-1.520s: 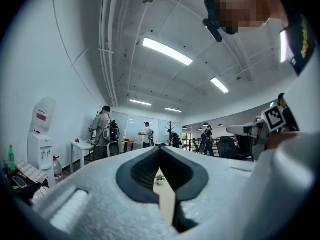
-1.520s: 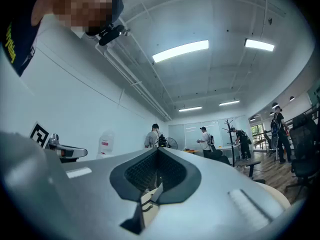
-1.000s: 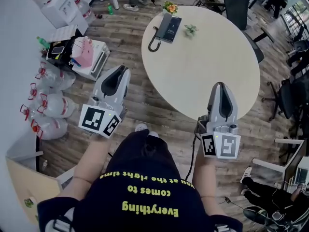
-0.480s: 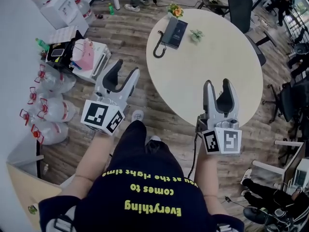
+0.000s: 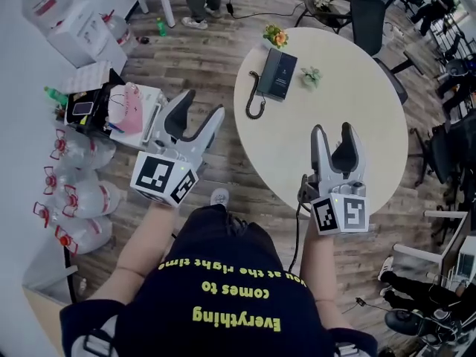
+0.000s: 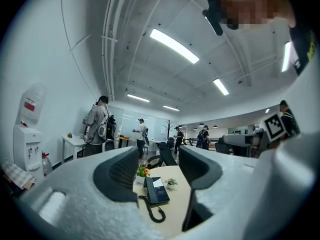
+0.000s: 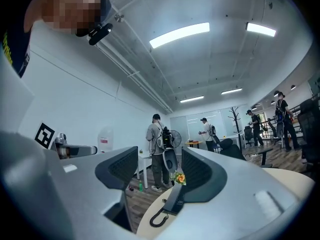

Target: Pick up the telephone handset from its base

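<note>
while both grippers are held level and well apart from the telephone [image 5: 280, 73], nothing is gripped: the jaws of the left gripper [image 5: 202, 104] and of the right gripper [image 5: 332, 129] have just been opening and are seen spread wide, with only air between the pads. the telephone is set on the far left part of the round tabletop [image 5: 349, 95], ahead and to the right of the left jaws and ahead and to the left of the right ones. the handset [image 6: 149, 189] is seated along the left side of the base [image 6: 161, 189]. its long axis runs away from the person, nearly in line with the jaws, so its narrow width is judged to be offered to a sideways closing. neither gripper is clearly nearer, but the left one is judged better placed: the telephone is framed in its gap in the left gripper view, while in the right gripper view it is half hidden behind one jaw. the left gripper is held over the wooden floor [image 5: 201, 50] beside the tabletop's edge, the right over the tabletop itself. handset and base are seen as dark, smooth, slim oblongs, probably hard plastic. a black coiled cord [image 5: 255, 104] is looped at the near left side and is likely to drag springily. the tabletop is pale and smooth; the jaws are pale grey shells lined with dark ribbed pads.
</note>
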The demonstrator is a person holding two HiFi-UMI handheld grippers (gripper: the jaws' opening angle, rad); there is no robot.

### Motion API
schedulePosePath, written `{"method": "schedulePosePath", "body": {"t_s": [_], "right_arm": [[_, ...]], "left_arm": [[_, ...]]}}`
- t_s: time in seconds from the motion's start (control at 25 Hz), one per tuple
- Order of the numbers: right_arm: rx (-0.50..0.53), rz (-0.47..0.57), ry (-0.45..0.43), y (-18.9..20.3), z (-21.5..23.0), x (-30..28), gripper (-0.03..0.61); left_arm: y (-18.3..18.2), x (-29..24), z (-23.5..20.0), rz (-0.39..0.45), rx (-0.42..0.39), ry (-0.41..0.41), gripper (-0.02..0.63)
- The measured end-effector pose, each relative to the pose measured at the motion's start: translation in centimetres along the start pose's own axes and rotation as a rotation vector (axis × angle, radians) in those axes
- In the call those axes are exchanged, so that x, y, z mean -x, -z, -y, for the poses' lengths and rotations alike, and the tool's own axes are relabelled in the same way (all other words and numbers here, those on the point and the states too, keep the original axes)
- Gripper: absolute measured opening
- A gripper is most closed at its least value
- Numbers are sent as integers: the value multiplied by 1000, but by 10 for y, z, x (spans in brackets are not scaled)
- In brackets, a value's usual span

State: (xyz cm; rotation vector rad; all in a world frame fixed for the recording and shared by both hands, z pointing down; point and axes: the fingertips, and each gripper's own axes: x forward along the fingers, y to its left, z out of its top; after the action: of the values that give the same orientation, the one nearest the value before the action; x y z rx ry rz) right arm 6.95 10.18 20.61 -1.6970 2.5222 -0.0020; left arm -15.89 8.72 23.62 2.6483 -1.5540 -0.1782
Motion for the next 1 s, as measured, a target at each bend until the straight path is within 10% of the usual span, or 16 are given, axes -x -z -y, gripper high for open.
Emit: {"method": "schedulePosePath", "body": {"t_s": [1.0], "right_arm": [[-8, -61, -29, 32, 84, -107, 281]], "left_arm": [[48, -144, -42, -90, 40, 2, 256]]}}
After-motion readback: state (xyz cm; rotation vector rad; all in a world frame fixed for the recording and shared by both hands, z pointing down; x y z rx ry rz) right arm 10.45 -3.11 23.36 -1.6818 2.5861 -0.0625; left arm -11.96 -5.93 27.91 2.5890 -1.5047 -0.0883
